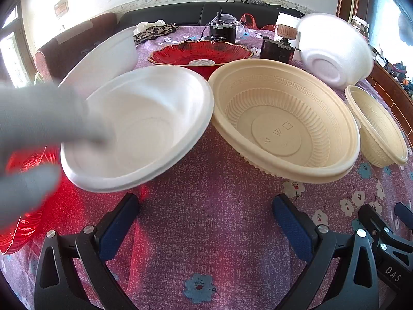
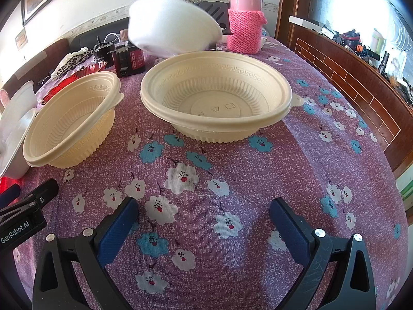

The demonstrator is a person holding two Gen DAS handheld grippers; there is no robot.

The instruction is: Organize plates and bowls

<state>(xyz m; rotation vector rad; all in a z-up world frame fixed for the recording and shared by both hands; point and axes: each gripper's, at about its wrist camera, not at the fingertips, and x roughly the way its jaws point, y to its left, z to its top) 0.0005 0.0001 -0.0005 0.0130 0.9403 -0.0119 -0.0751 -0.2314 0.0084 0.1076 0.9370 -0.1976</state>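
So the dishes are all spread loose over the worktop (image 2: pixel 232 186), nothing nested yet as far as I can see. Two beige bowls sit upright side by side: the big bowl (image 1: pixel 284 121) in the middle of the left view, and a second bowl (image 1: pixel 376 129) just to its right. Same kind, so they look like an obvious pair to stack. Left of the big one there's a white bowl (image 1: pixel 136 129), tilted up on one side, seemingly propped on the red plate (image 1: pixel 23 201) poking out under it. Another red plate (image 1: pixel 201 54) sits farther back, plus one more white one (image 1: pixel 108 54) at the far left. A blurry white foam bowl (image 2: pixel 170 25) is up off the cloth behind the beige pair; I can't tell what's holding it.

Both tools are empty. The left hand-held gripper (image 1: pixel 206 227) has its jaws spread wide, low over bare cloth between the white and beige bowls. The right hand-held gripper (image 2: pixel 204 227) is also gaping wide, lined up at the beige one in front of it. My guess is the sorting is just getting going.
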